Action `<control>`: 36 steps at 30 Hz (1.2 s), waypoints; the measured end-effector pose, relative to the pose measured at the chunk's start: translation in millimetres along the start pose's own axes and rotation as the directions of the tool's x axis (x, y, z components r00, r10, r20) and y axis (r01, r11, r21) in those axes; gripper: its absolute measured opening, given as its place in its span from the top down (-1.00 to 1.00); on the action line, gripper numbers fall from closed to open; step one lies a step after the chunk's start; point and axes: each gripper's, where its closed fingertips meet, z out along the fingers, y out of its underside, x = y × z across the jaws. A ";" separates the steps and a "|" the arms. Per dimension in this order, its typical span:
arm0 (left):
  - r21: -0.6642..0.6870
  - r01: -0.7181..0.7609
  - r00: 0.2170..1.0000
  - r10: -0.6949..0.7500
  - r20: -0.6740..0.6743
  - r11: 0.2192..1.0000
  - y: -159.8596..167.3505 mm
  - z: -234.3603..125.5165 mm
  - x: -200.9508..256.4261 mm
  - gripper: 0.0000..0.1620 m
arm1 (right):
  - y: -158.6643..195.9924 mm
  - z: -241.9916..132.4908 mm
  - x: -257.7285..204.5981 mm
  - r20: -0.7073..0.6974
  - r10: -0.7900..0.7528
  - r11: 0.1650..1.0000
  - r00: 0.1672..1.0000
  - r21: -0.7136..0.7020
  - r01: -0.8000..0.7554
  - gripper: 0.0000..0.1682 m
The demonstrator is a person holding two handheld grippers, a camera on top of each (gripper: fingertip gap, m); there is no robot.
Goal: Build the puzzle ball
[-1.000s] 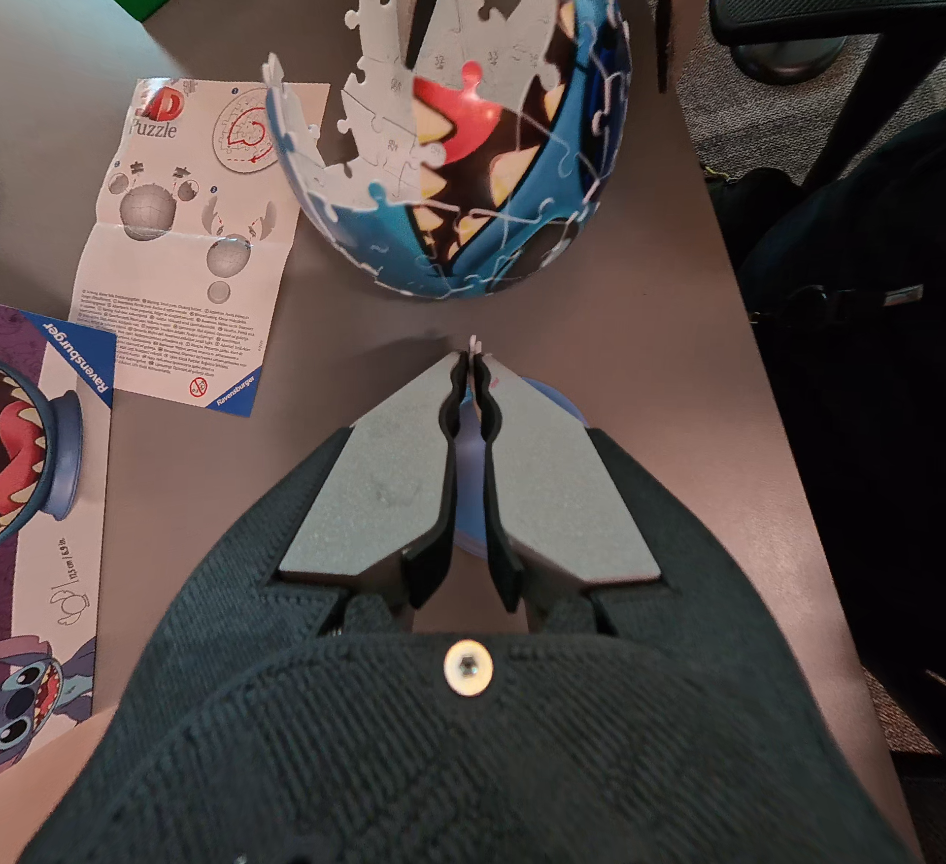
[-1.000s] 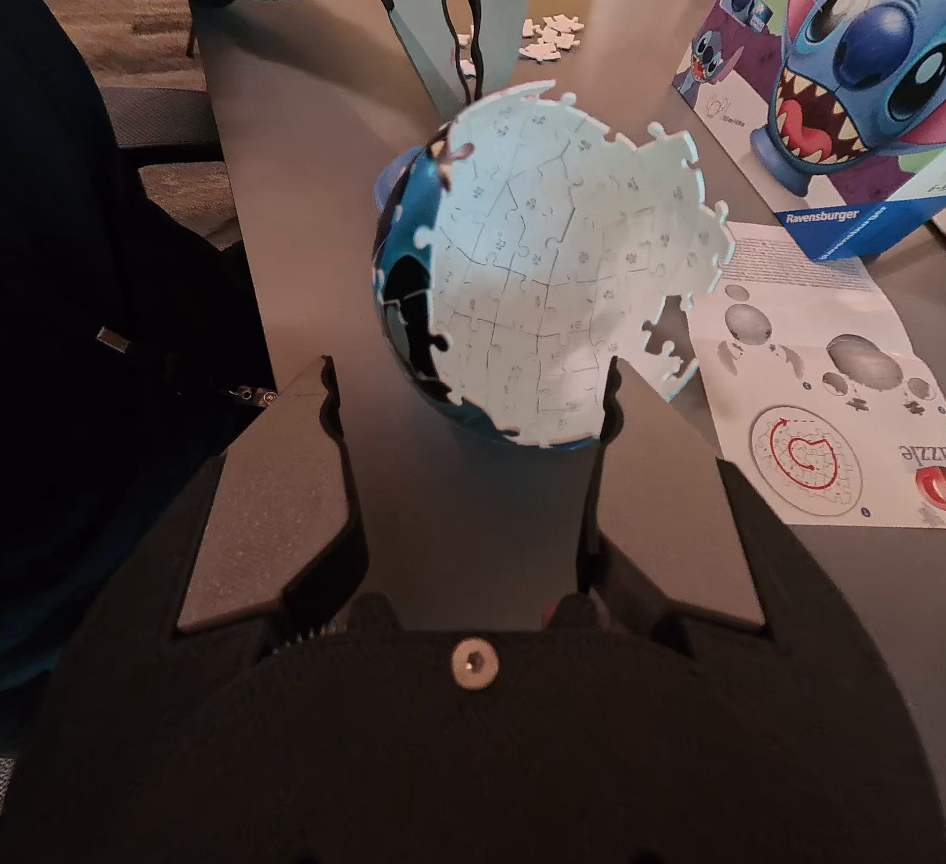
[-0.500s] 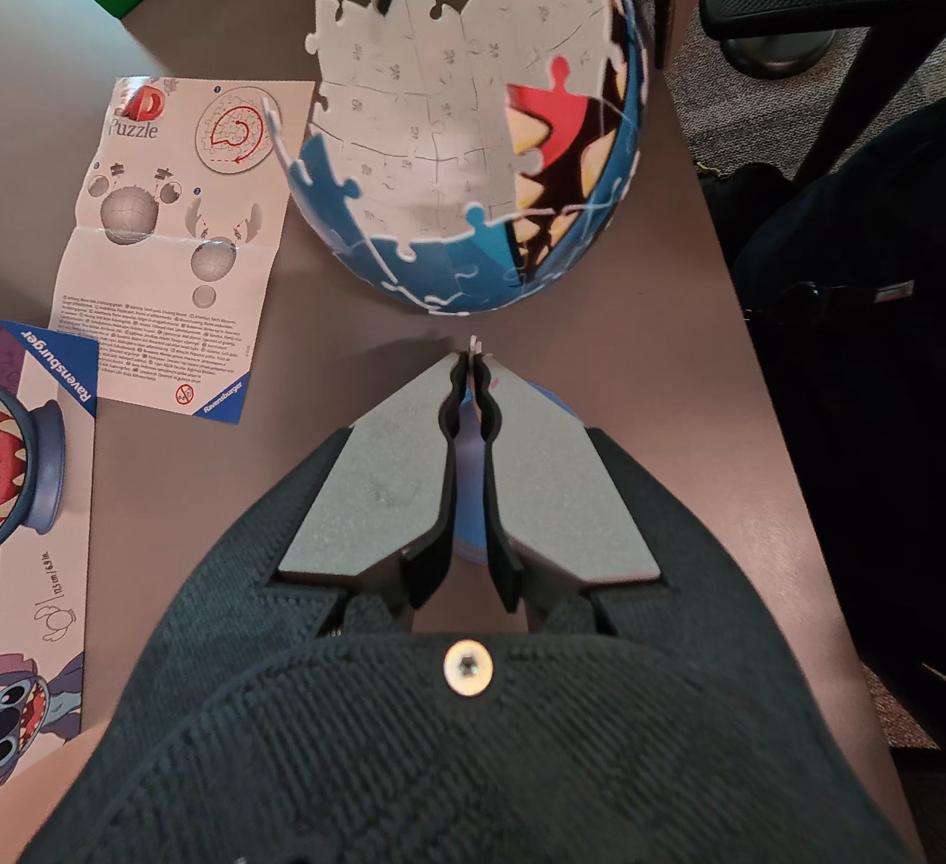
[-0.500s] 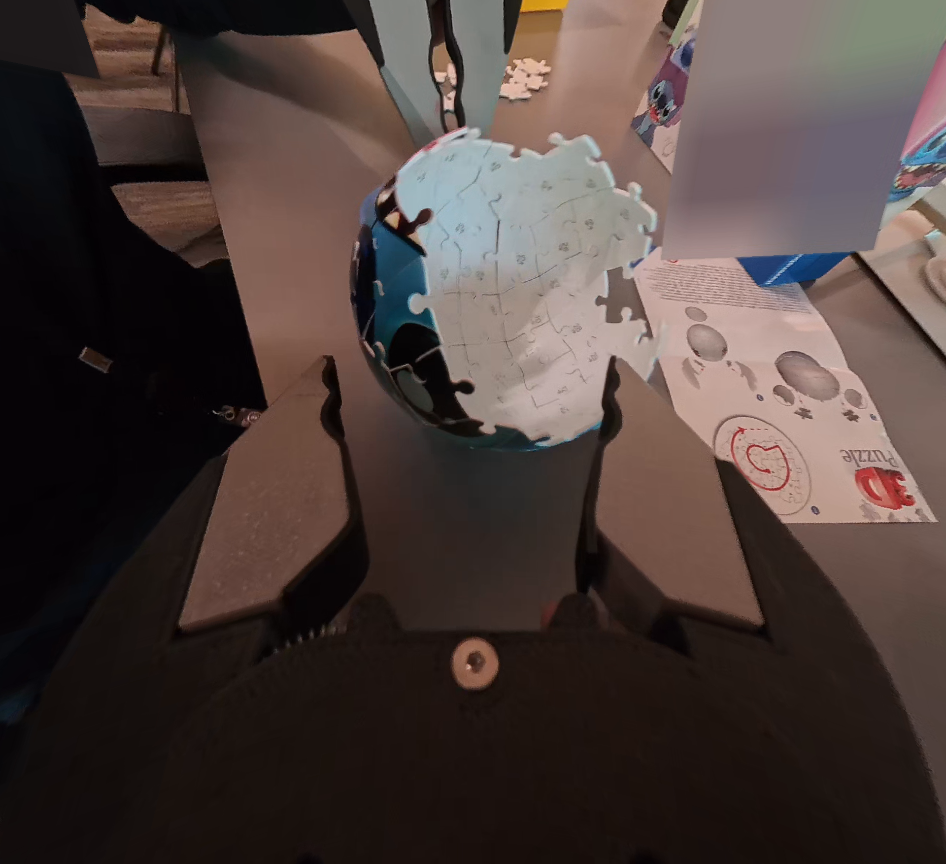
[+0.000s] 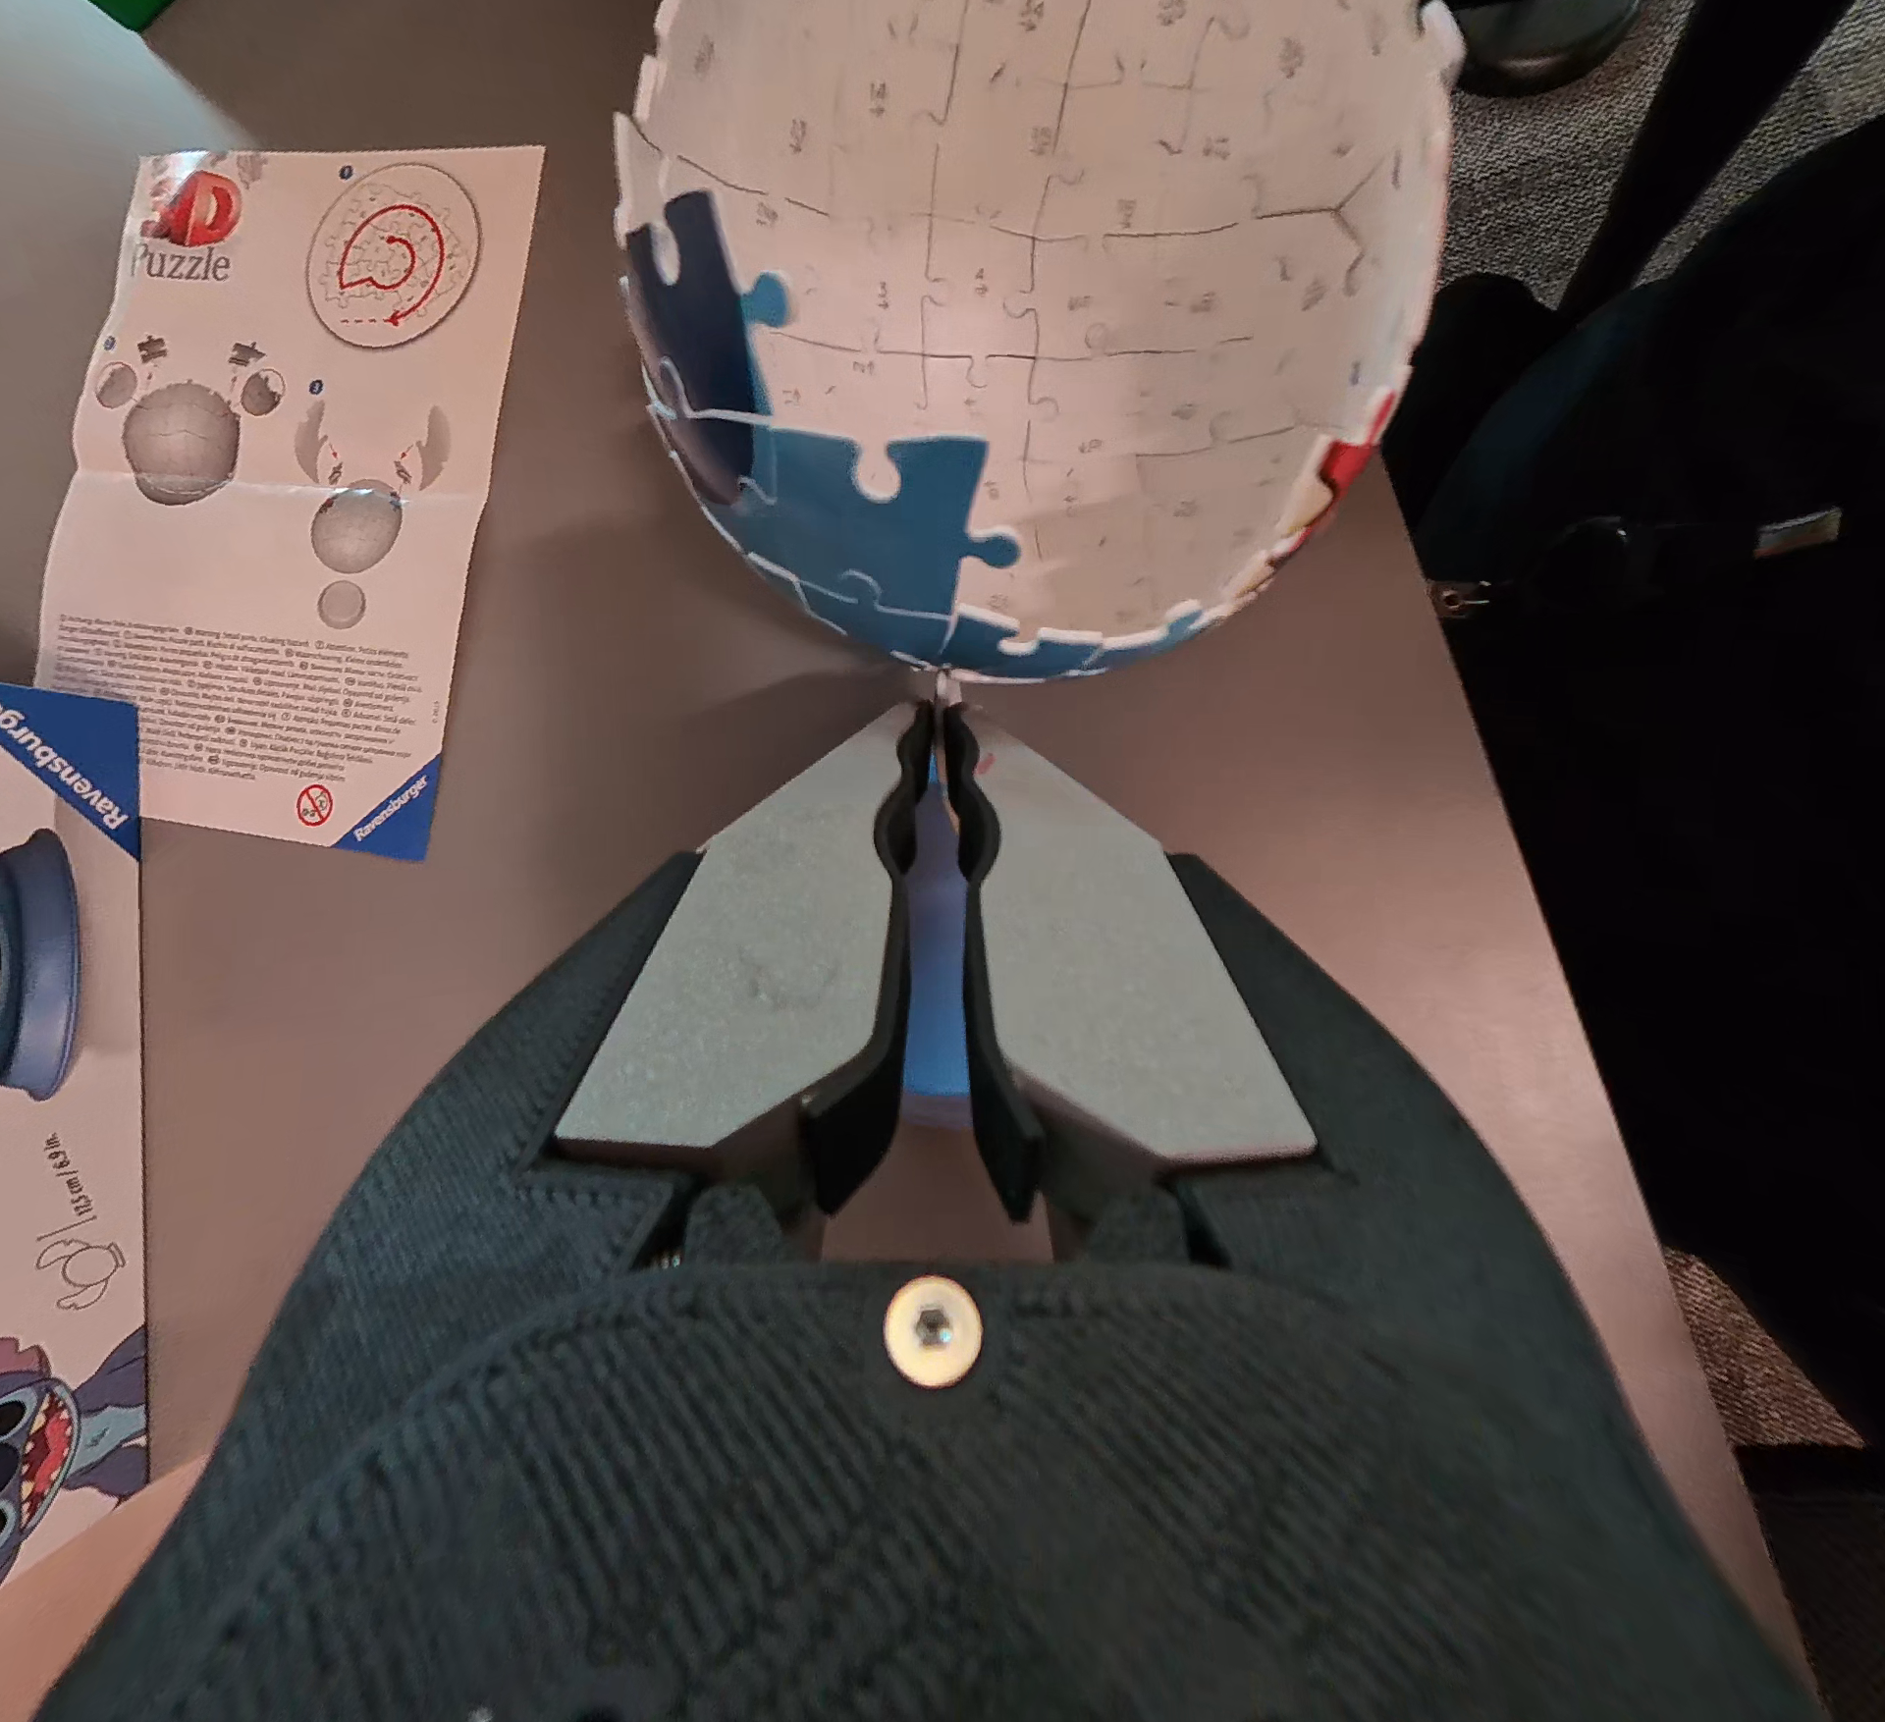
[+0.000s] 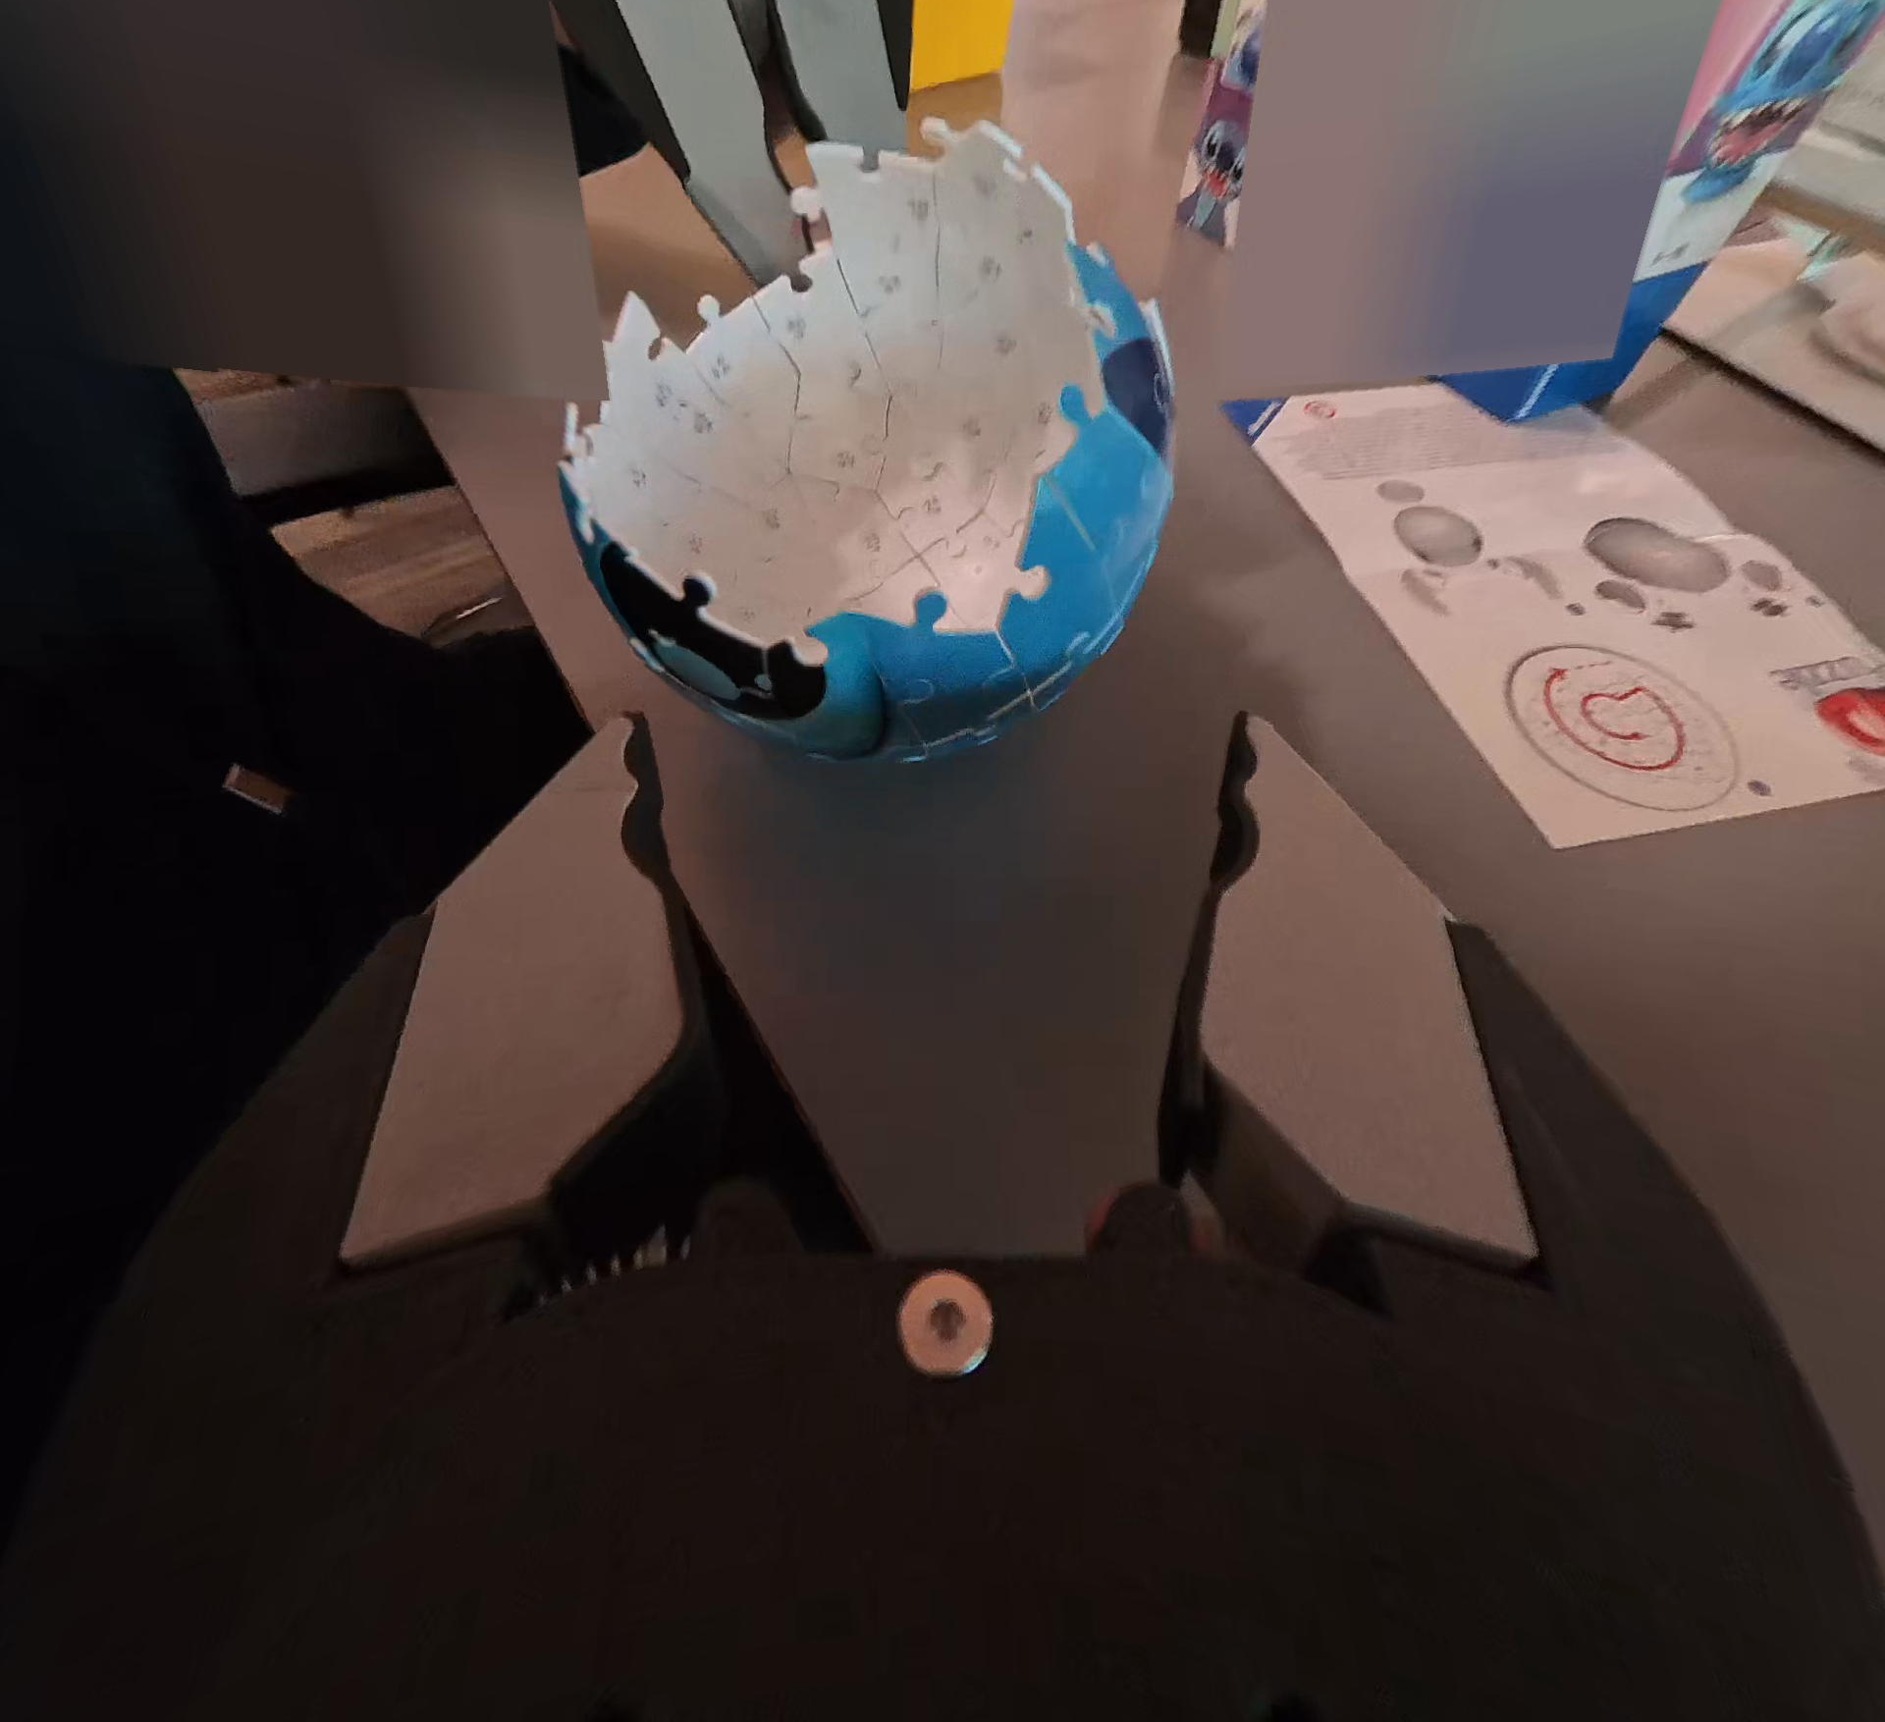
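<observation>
Left wrist view: the left tool (image 5: 938, 714) has its jaws pressed together on a small puzzle piece (image 5: 947, 686), whose pale tip pokes out just beside the lower rim of the half-built puzzle ball (image 5: 1030, 265). That ball sits on the brown counter (image 5: 571, 41), its open white inside turned toward the camera and blue pieces along its lower left edge. An unfolded instruction sheet (image 5: 275, 490) lies to the left, with the puzzle box (image 5: 61, 959) nearer the corner. Right wrist view: the right tool (image 6: 938, 755) stands with its jaws wide apart and nothing between them (the ball rests on the counter just beyond its fingertips (image 6: 632, 745)). Behind the ball, the left tool reaches down to its far rim.
</observation>
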 end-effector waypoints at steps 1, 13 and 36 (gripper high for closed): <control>-0.001 -0.001 1.000 0.001 -0.001 1.000 -0.2 0.1 1.0 1.00 | 0.3 3.0 -1.1 0.022 -0.002 1.000 1.000 -0.008 0.002 -0.28; -0.008 -0.003 1.000 0.003 0.017 1.000 0.7 4.8 5.7 1.00 | 0.8 27.4 -7.3 0.145 -0.119 0.987 0.982 -0.089 0.133 -0.34; -0.009 0.096 0.991 -0.095 0.098 0.995 18.3 -17.0 -7.1 1.00 | -24.5 55.5 -12.8 0.188 -0.112 0.993 0.976 -0.003 0.114 -0.36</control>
